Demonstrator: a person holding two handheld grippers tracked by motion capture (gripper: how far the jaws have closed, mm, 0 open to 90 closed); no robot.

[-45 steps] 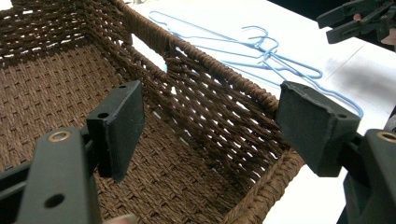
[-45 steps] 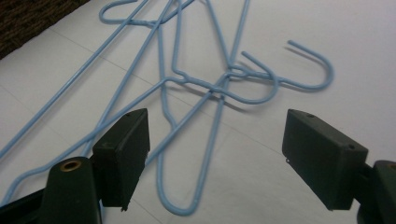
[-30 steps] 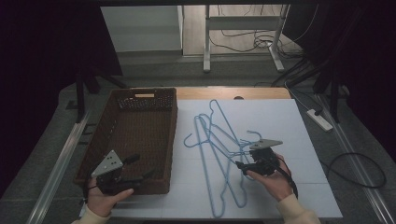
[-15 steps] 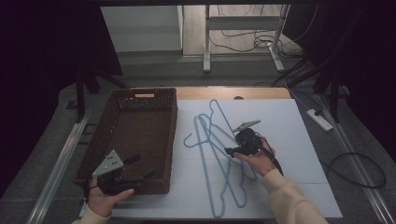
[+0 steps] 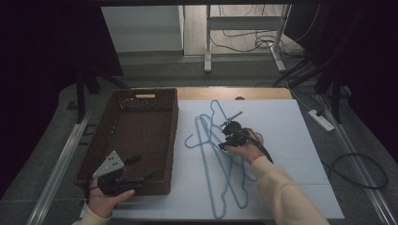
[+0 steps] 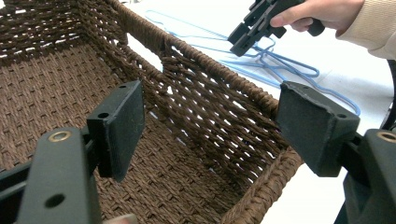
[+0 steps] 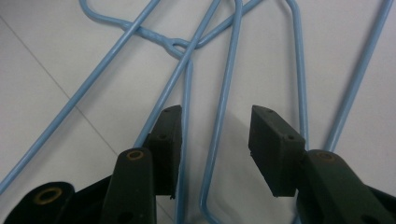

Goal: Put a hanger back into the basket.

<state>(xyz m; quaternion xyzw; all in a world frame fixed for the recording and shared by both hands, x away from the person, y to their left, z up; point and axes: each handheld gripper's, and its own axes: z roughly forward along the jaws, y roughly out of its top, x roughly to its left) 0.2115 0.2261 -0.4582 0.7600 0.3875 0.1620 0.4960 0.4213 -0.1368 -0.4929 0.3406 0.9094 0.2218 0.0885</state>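
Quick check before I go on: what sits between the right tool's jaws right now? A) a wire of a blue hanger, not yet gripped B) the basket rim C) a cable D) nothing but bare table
A: in the right gripper view, the right tool stands open with a wire of the blue hangers running between its jaws, touching neither.

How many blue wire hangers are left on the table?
3, as far as the tangle shows: blue wire hangers overlapping on the white sheet, right of the brown wicker basket, under the right gripper.
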